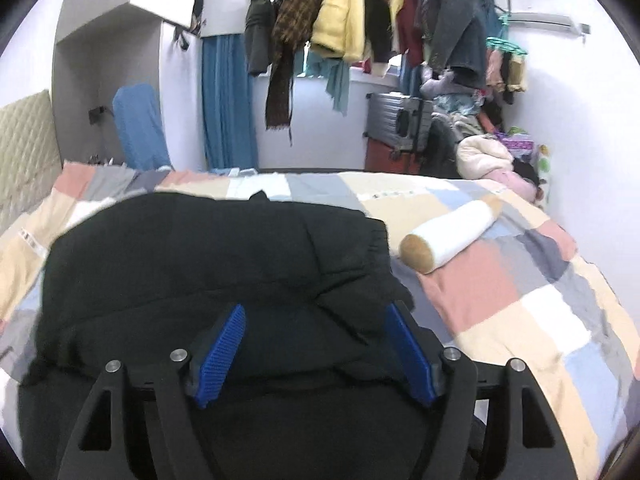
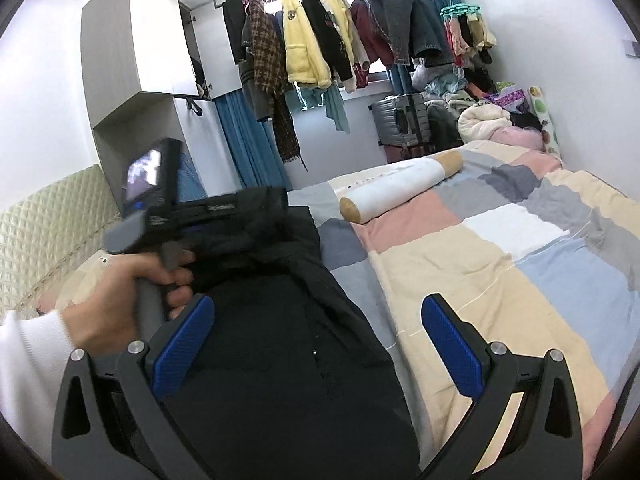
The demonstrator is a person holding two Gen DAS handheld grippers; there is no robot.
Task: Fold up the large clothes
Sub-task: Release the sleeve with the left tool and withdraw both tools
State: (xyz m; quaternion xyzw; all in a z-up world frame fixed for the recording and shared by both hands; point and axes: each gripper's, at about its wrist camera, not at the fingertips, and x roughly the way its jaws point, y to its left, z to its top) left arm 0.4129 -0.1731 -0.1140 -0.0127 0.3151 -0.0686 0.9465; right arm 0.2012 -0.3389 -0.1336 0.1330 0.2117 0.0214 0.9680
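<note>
A large black garment [image 1: 208,256] lies bunched on the patchwork bedspread [image 1: 500,288]. It also shows in the right wrist view [image 2: 280,344], stretching toward me. My left gripper [image 1: 316,312] is open, its blue pads [image 1: 224,344] spread just above the garment's near fold with nothing between them. My right gripper [image 2: 316,312] is open and empty, hovering over the garment's right edge. In the right wrist view, the left gripper's body [image 2: 168,208] shows, held in a hand over the garment's far part.
A white bolster pillow [image 1: 448,236] with tan ends lies on the bed right of the garment, also in the right wrist view [image 2: 400,188]. A padded headboard [image 2: 44,224] is at left. Hanging clothes [image 2: 320,44], a suitcase [image 2: 404,120] and piled laundry [image 2: 492,120] stand beyond.
</note>
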